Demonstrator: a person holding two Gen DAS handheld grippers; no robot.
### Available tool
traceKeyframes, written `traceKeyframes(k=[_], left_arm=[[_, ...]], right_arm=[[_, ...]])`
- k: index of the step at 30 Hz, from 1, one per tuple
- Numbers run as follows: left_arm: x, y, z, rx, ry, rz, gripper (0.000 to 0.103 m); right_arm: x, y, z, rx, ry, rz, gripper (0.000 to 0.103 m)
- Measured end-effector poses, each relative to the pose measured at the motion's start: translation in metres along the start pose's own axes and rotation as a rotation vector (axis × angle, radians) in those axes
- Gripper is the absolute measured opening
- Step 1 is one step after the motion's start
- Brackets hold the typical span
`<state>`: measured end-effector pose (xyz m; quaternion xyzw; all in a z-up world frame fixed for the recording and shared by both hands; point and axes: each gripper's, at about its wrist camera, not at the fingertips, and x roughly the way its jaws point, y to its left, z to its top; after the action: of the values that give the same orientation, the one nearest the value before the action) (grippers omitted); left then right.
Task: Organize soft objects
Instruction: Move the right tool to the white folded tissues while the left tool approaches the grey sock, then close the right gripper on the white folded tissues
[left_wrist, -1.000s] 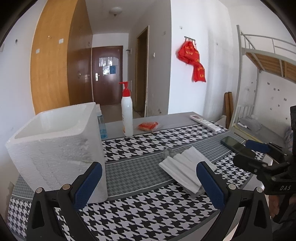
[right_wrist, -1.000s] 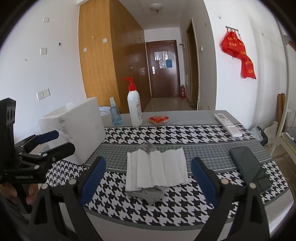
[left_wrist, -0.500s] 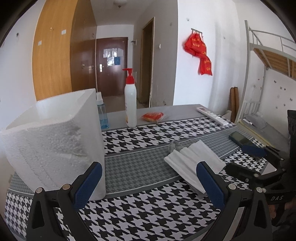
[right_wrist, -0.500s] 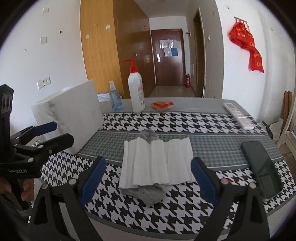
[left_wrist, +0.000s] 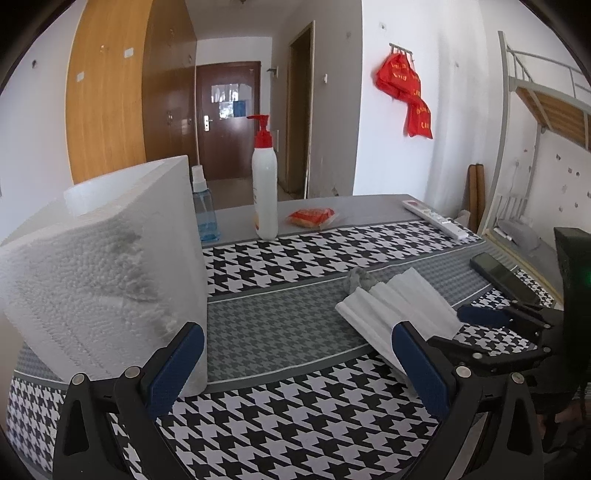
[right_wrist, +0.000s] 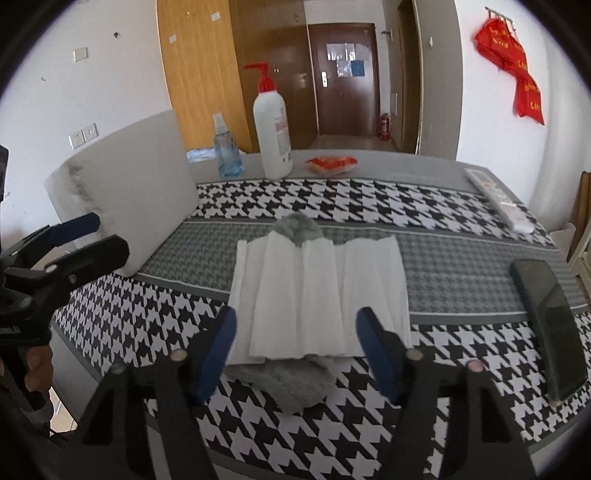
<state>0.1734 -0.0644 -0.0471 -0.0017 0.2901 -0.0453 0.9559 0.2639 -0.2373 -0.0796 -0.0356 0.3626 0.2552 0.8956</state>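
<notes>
So my right gripper (right_wrist: 295, 347) is spread wide with nothing in it, hanging just over the near edge of the white folded cloth (right_wrist: 317, 291), with a blue pad on each side of its front hem. That cloth sits on top of a fuzzy grey cloth (right_wrist: 291, 384) that pokes out at the near and far ends, both lying on the houndstooth table runner (right_wrist: 332, 199) in the middle of the table. My left gripper (left_wrist: 295, 369) is also wide open and empty, hovering low near the front of the table between the white foam box (left_wrist: 107, 280) and the cloths, touching neither. I'd say I'm at the reach-in stage: nothing is picked up yet. Next move probably means dropping the right jaws down and pinching the stack's front edge, and since it's soft and layered, I reckon the white one could slide off the grey one if I only catch one layer. The foam box looks like the obvious place to put them, but from these angles I can't see inside it, so no idea what's in there.
</notes>
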Motion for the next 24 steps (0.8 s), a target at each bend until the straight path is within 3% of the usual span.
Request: traceKeyframes(k=[8,16,24], left_arm=[[0.007,0.001,-0.001,-0.004,0.019,0.001,0.102],[0.013,-0.001,-0.002,-0.005,0.036,0.002,0.102],[0.016,0.0,-0.002,-0.017,0.045,0.005,0.102]], right_arm=[[0.011,-0.003,0.0,-0.003,0.044,0.028,0.04],[0.022,-0.008,-0.005,0.009,0.082,0.029,0.024],[0.012,-0.012,-0.003,0.022,0.051,0.048,0.009]])
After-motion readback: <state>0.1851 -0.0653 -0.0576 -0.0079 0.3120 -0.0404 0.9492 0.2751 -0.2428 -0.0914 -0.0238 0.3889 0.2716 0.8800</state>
